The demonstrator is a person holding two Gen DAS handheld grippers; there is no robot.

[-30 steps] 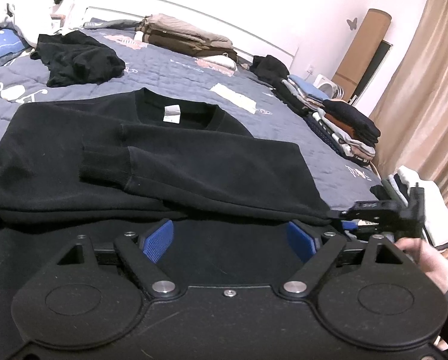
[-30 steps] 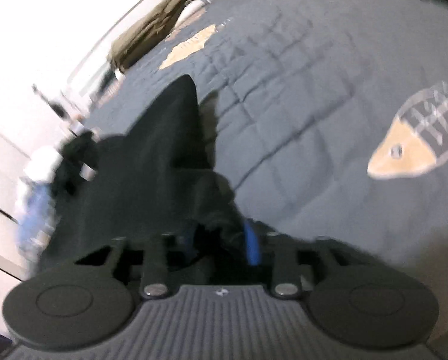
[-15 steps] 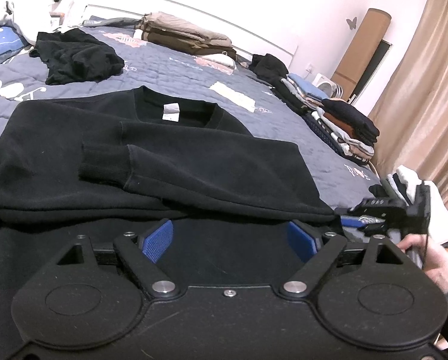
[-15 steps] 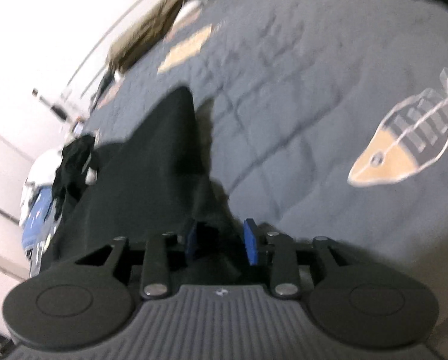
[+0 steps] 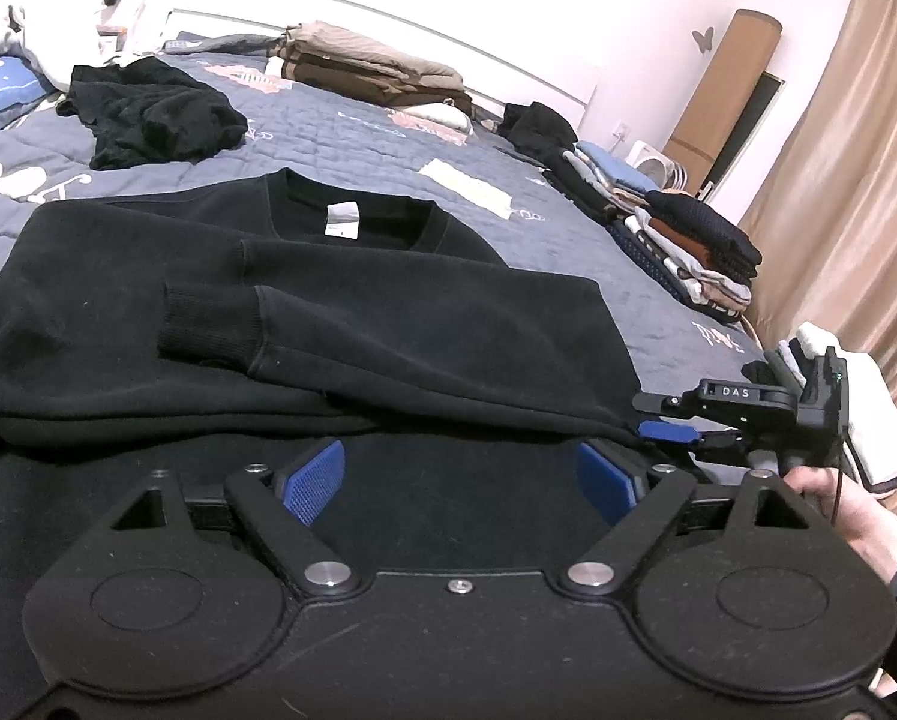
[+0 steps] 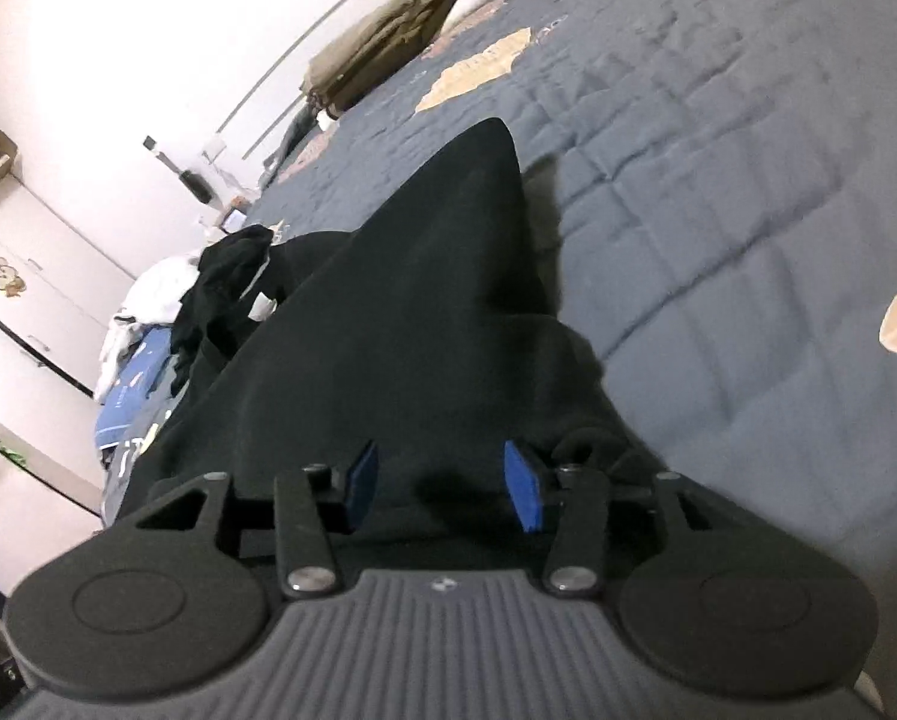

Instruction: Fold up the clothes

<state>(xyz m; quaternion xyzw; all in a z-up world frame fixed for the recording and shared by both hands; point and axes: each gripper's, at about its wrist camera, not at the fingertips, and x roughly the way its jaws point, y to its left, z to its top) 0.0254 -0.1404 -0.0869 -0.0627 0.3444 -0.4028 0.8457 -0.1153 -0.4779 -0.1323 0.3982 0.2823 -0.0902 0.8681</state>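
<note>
Black sweatshirt (image 5: 304,300) is lying flat on the bed (image 5: 388,144), near the bed's front edge, with one sleeve (image 5: 352,336) folded across its chest and the white neck tag (image 5: 341,220) facing up. The left gripper (image 5: 460,480) is sitting low over the near hem with its blue pads spread wide, and black cloth is lying under and between them, but the pads are not pinching it. The right gripper (image 5: 682,420) is sitting at the sweatshirt's right side near the bed's right edge, held by a hand (image 5: 850,504). Its jaws are opening, and black cloth is lying between the blue pads without being squeezed. In the right wrist view the cloth is rising to a point just past the right gripper (image 6: 442,483). A crumpled black garment (image 5: 148,114) is sitting toward the far left corner of the bed. A tan pile (image 5: 376,69) is resting by the far edge, at the headboard. A row of folded clothes (image 5: 676,234) is running along the right edge, taking up that side. Gray quilt is showing bare between the sweatshirt and these piles, giving open room beyond the collar. A curtain (image 5: 844,180) is hanging past the right edge.
</note>
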